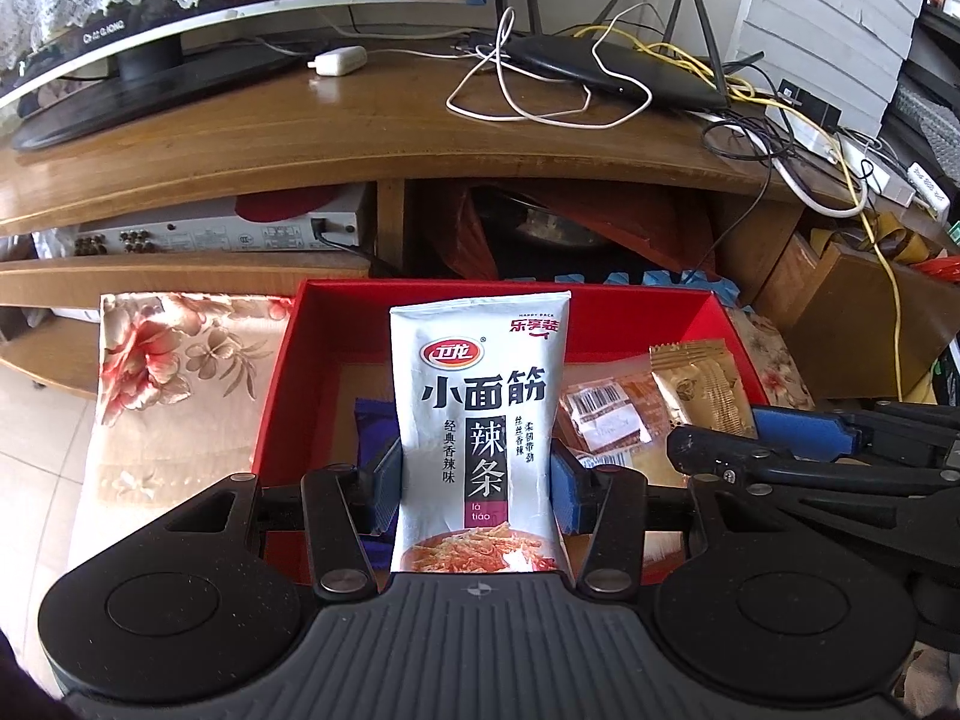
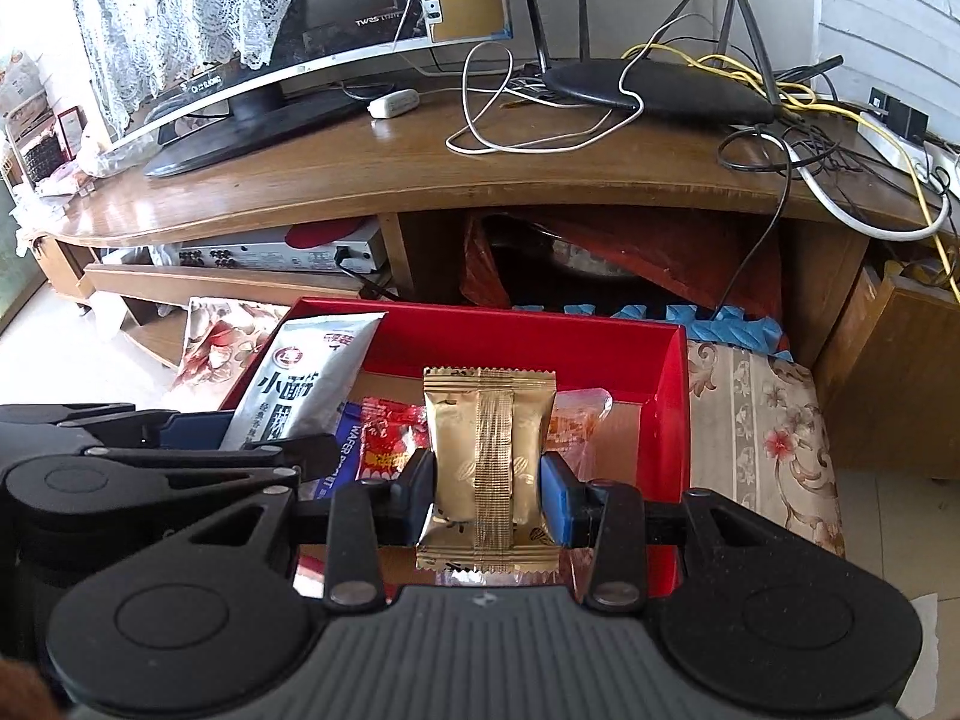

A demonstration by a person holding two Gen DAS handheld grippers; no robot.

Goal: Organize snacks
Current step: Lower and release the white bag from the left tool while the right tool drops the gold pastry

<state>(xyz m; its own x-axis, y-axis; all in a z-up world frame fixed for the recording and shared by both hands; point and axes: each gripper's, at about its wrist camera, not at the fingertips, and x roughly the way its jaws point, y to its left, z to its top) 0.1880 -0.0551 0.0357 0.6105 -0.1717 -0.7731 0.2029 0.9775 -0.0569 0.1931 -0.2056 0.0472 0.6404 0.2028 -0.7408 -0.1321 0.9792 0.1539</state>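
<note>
while over the red box (image 1: 606,324) | left tongs (image 1: 477,483) clamp white latiao bag (image 1: 477,420) | right tongs (image 2: 489,495) clamp gold packet (image 2: 489,450)

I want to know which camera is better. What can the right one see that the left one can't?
Only the right wrist view shows the red snack packet lying in the box and the blue wafer packet beside it.

Only the left wrist view shows the front of the white latiao bag straight on, and the barcode sticker on an orange packet.

Both show the red box, the router, the TV, the left gripper squeezing the latiao bag, and the right gripper squeezing the gold packet.
</note>
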